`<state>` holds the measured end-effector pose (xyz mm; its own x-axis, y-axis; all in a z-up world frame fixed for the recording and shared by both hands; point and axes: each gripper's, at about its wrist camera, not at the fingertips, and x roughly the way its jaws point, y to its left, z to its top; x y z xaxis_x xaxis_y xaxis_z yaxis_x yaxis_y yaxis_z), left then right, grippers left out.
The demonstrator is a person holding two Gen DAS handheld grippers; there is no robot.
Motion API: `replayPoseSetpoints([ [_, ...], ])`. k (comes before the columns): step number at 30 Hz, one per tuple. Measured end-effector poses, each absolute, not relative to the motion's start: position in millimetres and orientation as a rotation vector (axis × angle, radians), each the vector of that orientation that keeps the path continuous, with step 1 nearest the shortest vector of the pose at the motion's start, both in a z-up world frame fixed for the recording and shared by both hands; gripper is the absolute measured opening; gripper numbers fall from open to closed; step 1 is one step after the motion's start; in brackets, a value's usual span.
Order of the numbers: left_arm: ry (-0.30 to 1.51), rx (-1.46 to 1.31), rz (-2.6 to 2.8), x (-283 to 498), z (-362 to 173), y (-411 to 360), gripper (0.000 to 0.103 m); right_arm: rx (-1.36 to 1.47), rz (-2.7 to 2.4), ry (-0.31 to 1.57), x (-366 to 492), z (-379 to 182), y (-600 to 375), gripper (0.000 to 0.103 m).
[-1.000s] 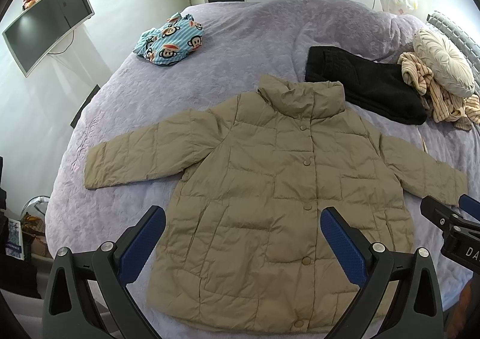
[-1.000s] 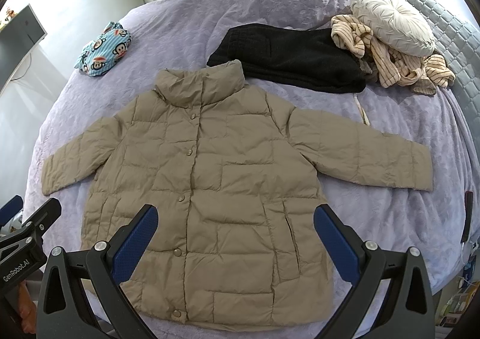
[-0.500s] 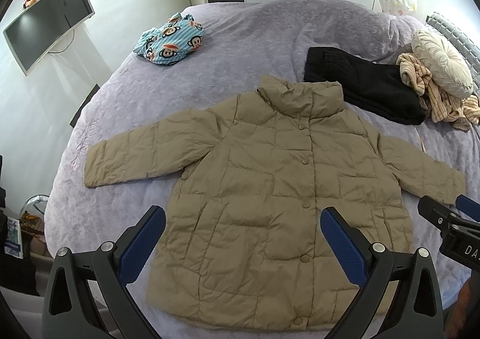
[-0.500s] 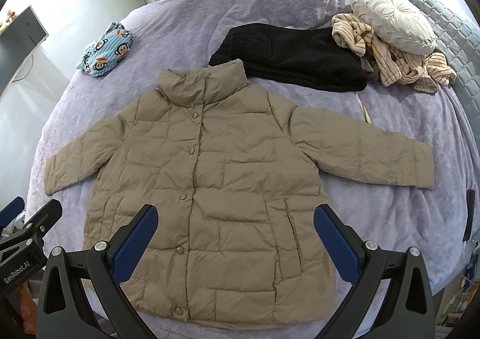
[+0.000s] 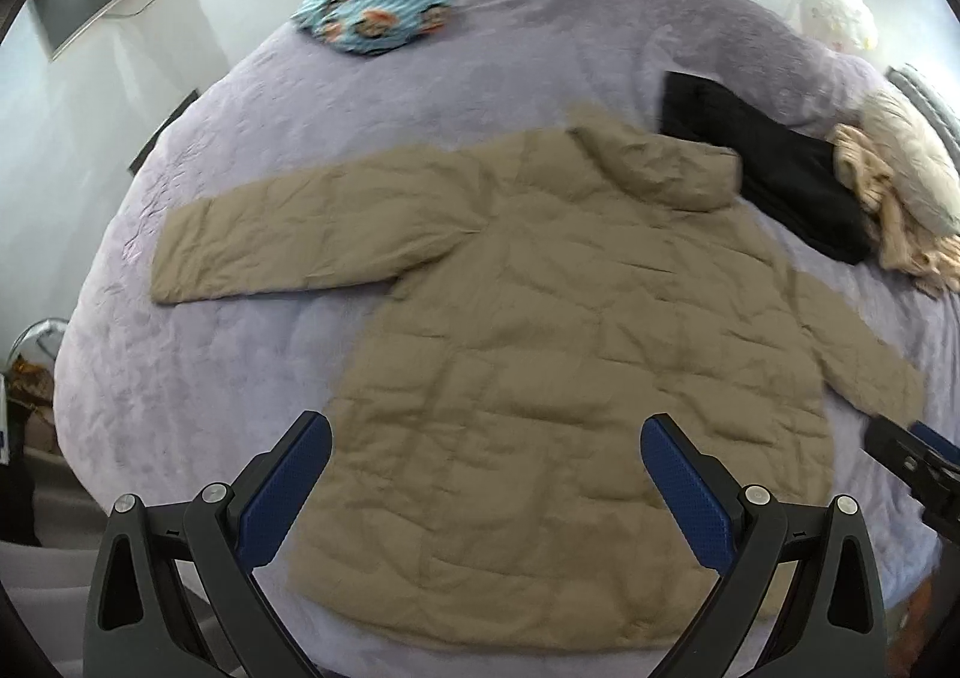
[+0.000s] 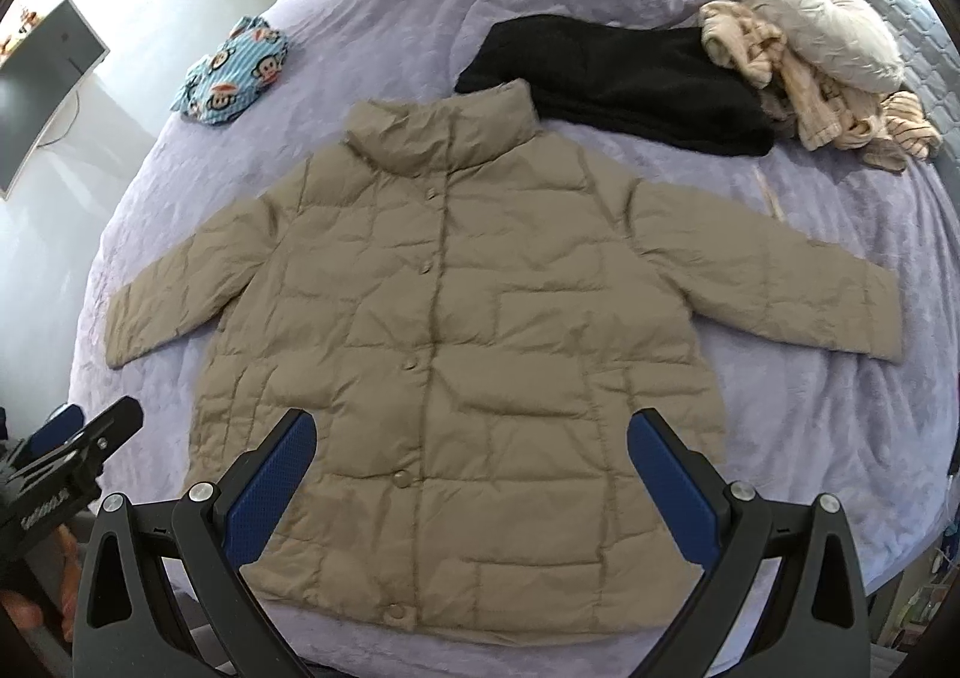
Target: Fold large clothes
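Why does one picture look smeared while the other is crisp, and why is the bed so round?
Left wrist view: motion blur smears the tan jacket and blue monkey-print garment; its snaps are unreadable. Right wrist view: sharp, snaps plain on the jacket. Both views: fisheye lenses bulge the purple bed and darken the corners.

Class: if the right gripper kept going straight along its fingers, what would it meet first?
Most likely the tan puffer jacket spread flat on the bed: the open right gripper points at its lower front, though depth is unclear.
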<state>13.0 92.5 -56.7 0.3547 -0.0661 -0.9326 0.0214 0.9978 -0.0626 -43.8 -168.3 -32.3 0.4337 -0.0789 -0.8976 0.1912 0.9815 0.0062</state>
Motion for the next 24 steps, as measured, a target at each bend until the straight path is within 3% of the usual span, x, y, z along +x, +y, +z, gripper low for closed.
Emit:
replayPoseSetpoints([
  [7,1.166,-0.184,-0.06,70,-113,181,0.103,0.196,-0.163,1.139,-19,-74,-129,0.103],
  [13,1.166,-0.433,-0.061,113,-176,261,0.103,0.199,-0.143,1.277,13,-132,-80,0.103],
  [19,1.166,-0.649,-0.109,152,-245,305,0.103,0.199,-0.091,1.322,33,-179,-41,0.103],
  [24,1.118,-0.741,-0.08,186,-264,334,0.103,0.182,-0.048,1.305,47,-196,-25,0.103],
])
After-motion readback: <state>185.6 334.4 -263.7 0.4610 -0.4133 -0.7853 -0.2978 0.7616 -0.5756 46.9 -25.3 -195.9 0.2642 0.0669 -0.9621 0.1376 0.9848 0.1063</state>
